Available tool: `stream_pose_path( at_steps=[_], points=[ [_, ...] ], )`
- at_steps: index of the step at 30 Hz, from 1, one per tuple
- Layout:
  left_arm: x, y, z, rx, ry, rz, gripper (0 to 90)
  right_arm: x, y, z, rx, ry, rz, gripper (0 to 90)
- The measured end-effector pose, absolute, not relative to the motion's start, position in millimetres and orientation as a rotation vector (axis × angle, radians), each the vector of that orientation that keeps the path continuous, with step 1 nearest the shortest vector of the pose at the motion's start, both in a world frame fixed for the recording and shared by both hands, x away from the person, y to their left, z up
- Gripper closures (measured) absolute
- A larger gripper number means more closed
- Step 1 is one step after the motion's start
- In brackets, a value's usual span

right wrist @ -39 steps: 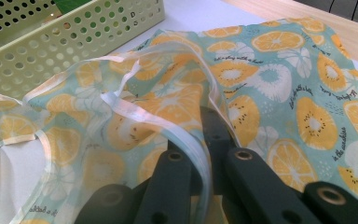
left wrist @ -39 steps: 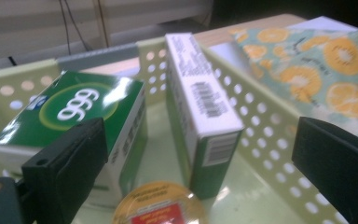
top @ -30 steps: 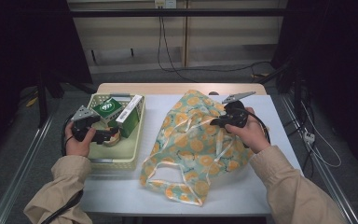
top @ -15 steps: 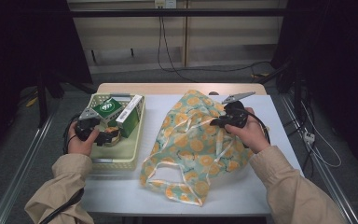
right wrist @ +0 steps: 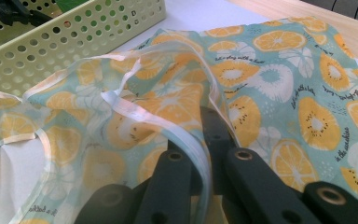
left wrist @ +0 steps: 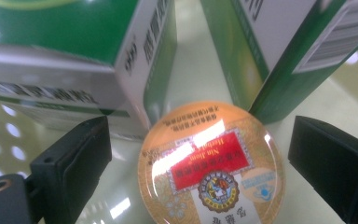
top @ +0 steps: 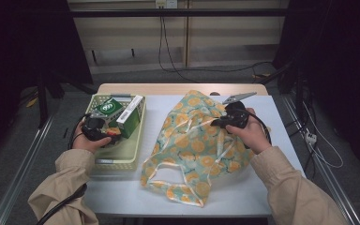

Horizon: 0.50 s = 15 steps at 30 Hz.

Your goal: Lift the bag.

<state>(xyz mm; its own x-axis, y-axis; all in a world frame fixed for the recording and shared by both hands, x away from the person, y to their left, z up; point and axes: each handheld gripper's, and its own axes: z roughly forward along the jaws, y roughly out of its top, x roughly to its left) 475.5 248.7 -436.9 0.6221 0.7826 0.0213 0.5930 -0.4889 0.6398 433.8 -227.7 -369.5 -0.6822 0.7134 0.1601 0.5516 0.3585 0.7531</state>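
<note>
High view, setting: a table (top: 281,112) carries a basket (top: 122,157) at left and a fruit-print bag (top: 201,145) at centre.
High view, left: the left hand-held gripper (top: 107,132) reaches down into the basket, just beside two green boxes (top: 122,115).
High view, right: the right hand-held gripper (top: 217,124) sits at the bag's upper edge.
Left gripper view, target: a round tin (left wrist: 209,170) with an orange and red lid lies on the basket floor, touching the corners of the boxes behind it.
Left gripper view, jaws: spread wide, one on each side of the tin, neither pad touching it.
Right gripper view, jaws: pressed together, pinching the bag's white-trimmed rim (right wrist: 186,140), which holds the mouth raised off the table.
Step in hand: likely the approach to grasp the tin, with the bag held open to receive it.
Next move: probably closing the jaws squarely across the lid's sides, then lifting clear of the boxes without tipping them.
</note>
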Motion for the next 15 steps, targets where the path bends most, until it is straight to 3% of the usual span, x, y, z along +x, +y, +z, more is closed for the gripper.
stream_pose_path(
  at_steps=[8, 15],
  points=[
    [475.8, 244.2, -443.7, 2.347, 1.099, 0.387, 14.1, 433.6, -229.0, -369.1, 1.142, 2.42, 1.226, 90.0],
    [475.3, 243.1, -440.2, 2.338, 1.123, 0.355, 20.3, 432.9, -229.4, -368.3, 1.143, 2.418, 1.227, 90.0]
  ],
)
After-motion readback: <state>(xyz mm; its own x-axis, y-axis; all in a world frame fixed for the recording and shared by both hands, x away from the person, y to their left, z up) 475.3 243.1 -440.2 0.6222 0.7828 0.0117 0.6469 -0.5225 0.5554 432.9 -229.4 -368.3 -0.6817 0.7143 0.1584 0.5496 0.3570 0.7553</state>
